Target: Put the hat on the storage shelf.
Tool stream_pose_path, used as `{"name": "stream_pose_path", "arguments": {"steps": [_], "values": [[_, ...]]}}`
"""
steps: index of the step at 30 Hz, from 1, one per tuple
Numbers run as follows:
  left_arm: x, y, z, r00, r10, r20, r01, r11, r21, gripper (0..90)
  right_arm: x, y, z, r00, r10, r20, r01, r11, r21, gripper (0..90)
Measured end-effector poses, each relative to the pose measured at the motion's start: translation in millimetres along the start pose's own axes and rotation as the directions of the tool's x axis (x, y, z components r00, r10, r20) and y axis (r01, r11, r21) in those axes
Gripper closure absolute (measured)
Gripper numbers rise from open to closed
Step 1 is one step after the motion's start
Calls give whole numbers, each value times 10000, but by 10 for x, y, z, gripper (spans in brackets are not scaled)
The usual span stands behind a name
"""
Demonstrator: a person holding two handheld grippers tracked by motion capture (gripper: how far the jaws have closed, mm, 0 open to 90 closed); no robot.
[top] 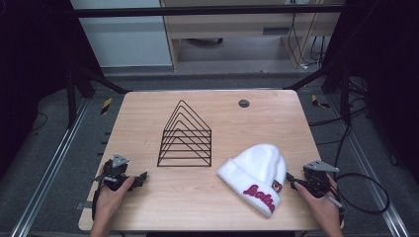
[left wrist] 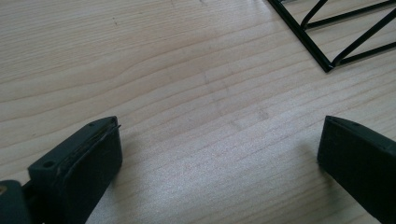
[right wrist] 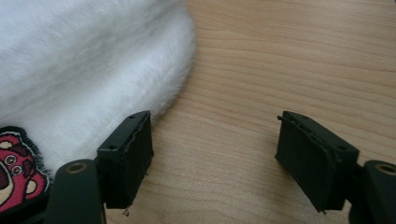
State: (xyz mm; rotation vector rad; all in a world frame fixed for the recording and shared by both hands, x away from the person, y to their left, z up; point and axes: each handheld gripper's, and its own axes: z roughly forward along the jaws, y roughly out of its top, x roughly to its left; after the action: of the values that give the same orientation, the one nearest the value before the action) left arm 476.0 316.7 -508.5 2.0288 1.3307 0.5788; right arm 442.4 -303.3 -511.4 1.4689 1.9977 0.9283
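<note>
The white fuzzy beanie [top: 256, 176] lies flat on the wooden table [top: 197, 197], at about 4 o'clock from the table's middle, its cuff with the red lettering toward the near edge. In the right gripper view, a red bear patch [right wrist: 11, 163] on the cuff sits at the lower left.

The right gripper [top: 292, 181] rests just beside the beanie, at 3 o'clock of the cuff. Its jaws are spread and grasp nothing: one jaw lies against the fur's edge, the other stands over bare wood.

The black wire rack [top: 185, 136], a row of triangular dividers, stands upright at 10 o'clock from the beanie, apart from it and carrying nothing.

The left gripper [top: 141, 178] lies at 9 o'clock of the beanie, well apart from it and near the rack's front corner [left wrist: 327, 65]. Its jaws are fully released over bare table.

Progress judgement: the work appears to be at its start. The beanie is approached but not gripped or lifted. Grasping it, and probably setting it on the rack, remains.
</note>
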Motion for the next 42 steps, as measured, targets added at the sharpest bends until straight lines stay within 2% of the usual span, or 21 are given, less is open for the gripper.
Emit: {"name": "stream_pose_path", "arguments": {"steps": [5,10,11,13,16,17,18,20,21,23,25,27,29,31,33,37,38,40,42], "values": [[-1,1,-1,10000,-3,-9,3,10000,15,0,7,10,18,9997,-181,-178,183,9998,107,180],[-1,1,-1,10000,-11,-14,11,10000,14,0,-5,30,18,9993,-217,-305,225,9994,269,189],[-1,1,-1,10000,-11,-13,11,10000,15,0,-27,58,-1,9986,-415,-325,429,9982,424,195],[-1,1,-1,10000,-12,-15,12,10000,14,0,-36,79,-23,9986,-416,-337,430,9981,433,193],[-1,1,0,10000,-12,-14,12,10000,11,0,-61,186,-90,9977,-584,-330,598,9973,436,166],[-2,0,1,10000,-18,-13,18,10000,-5,0,-57,286,-132,9967,-732,-362,752,9956,566,129],[-2,0,1,10000,-18,-13,18,10000,-5,0,-57,286,-132,9967,-732,-362,752,9956,566,129],[-4,-1,0,10000,-33,-30,33,10000,-1,0,-47,396,-170,9948,-896,-477,922,9941,566,119],[-5,-1,-1,10000,-47,-46,47,10000,-2,0,-31,505,-205,9919,-1113,-619,1148,9919,552,109],[-6,-1,-1,10000,-49,-46,49,10000,-1,0,-21,561,-213,9913,-1128,-685,1170,9913,608,125],[-6,-1,-1,10000,-51,-46,51,10000,-2,0,23,725,-225,9839,-1697,-558,1740,9813,828,219],[-6,-1,-1,10000,-51,-48,51,10000,-4,0,55,827,-211,9795,-1908,-646,1964,9759,952,297],[-6,-1,-1,10000,-51,-46,51,10000,0,0,71,875,-198,9785,-1931,-726,1999,9745,1023,322],[-6,-1,-1,10000,-53,-47,53,10000,-3,0,100,968,-161,9760,-2017,-819,2108,9696,1241,384],[-6,-1,-1,10000,-52,-49,52,10000,-1,0,145,1094,-85,9704,-2211,-971,2340,9601,1532,409],[-6,-1,-1,10000,-56,-48,56,10000,-2,0,188,1209,-11,9700,-2122,-1186,2305,9578,1717,423],[-6,-1,-1,10000,-57,-47,57,10000,-3,0,222,1274,36,9658,-2150,-1452,2407,9515,1917,433],[-6,-1,-1,10000,-52,-48,52,10000,-3,0,255,1323,83,9640,-2191,-1507,2472,9473,2038,434],[-6,-1,-1,10000,-53,-46,53,10000,-3,0,278,1358,129,9652,-2046,-1628,2364,9490,2088,441]]}}
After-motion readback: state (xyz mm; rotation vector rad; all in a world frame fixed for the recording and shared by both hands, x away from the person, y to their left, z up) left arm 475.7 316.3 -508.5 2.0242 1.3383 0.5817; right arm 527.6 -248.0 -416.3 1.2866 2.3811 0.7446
